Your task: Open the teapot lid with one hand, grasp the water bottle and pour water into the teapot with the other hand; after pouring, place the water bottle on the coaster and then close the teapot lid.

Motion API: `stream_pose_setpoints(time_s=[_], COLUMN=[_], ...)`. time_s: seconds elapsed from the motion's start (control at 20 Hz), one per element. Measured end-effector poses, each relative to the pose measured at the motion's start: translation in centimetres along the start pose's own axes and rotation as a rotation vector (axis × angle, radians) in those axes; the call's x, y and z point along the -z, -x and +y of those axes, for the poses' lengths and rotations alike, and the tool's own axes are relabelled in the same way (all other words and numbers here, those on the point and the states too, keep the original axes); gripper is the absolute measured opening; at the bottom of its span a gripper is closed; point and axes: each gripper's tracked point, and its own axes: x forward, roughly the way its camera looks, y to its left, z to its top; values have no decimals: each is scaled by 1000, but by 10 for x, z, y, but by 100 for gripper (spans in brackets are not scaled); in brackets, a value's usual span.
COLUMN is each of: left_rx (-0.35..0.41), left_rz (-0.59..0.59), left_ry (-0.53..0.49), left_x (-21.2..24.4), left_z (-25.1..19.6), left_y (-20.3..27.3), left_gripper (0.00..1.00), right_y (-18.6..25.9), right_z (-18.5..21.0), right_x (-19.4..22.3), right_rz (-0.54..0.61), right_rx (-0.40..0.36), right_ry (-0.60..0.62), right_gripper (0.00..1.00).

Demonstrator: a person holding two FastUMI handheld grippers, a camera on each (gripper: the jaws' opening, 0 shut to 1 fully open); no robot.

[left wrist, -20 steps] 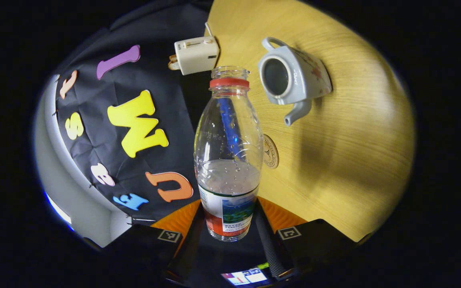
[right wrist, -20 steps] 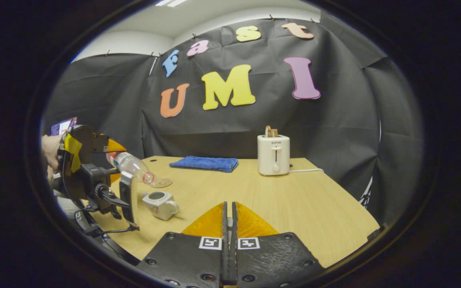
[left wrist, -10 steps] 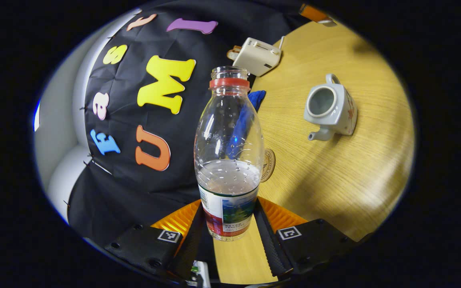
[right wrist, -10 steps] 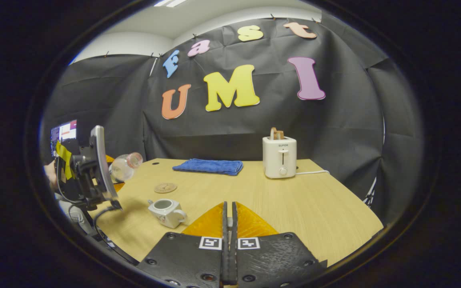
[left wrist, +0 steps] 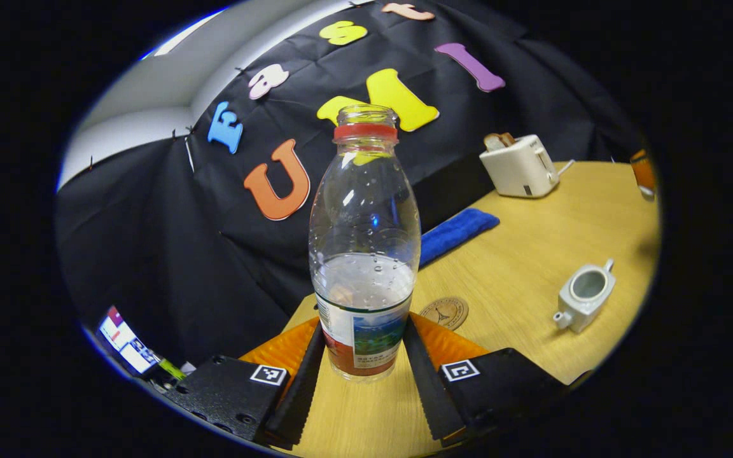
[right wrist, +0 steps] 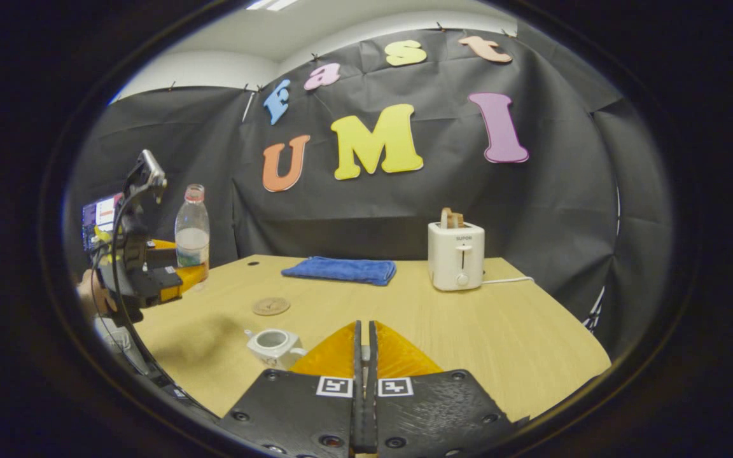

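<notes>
The left tongs (left wrist: 364, 375) grip the water bottle (left wrist: 364, 254) near its base, both fingers pressed to its sides; the uncapped bottle stands upright, about a third full, held above the counter (left wrist: 532, 254). The coaster (left wrist: 444, 312) lies on the counter just beyond the bottle. The teapot (left wrist: 583, 296) sits farther right with its lid off. The right tongs (right wrist: 364, 356) are clenched together; whether anything sits between them, I cannot tell. A blue cloth (right wrist: 340, 270) and a toaster (right wrist: 456, 254) stand near the wall.

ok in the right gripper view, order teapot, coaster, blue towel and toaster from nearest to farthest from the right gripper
1. teapot, just left of the right gripper
2. coaster, farther back on the left
3. blue towel, towards the wall
4. toaster, back right; close to the towel's depth, so hard to separate
</notes>
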Motion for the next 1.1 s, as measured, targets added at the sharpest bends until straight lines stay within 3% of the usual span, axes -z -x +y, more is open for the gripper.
stream_pose_setpoints(time_s=[0.3, 0.5, 1.1], left_rx=[91, 136, 234], left_rz=[-79, -114, 24], left_ry=[248, 331, 459], left_x=[-59, -83, -2], left_z=[-1, -10, -66], left_y=[-47, -80, -152], left_gripper=[73, 73, 74], right_y=[-1, -2, -6], right_z=[-3, -9, -21], right_x=[-2, -3, 11], right_rz=[-1, 1, 32], right_rx=[12, 24, 58], right_ry=[-4, -5, -8], right_gripper=[0, 0, 0])
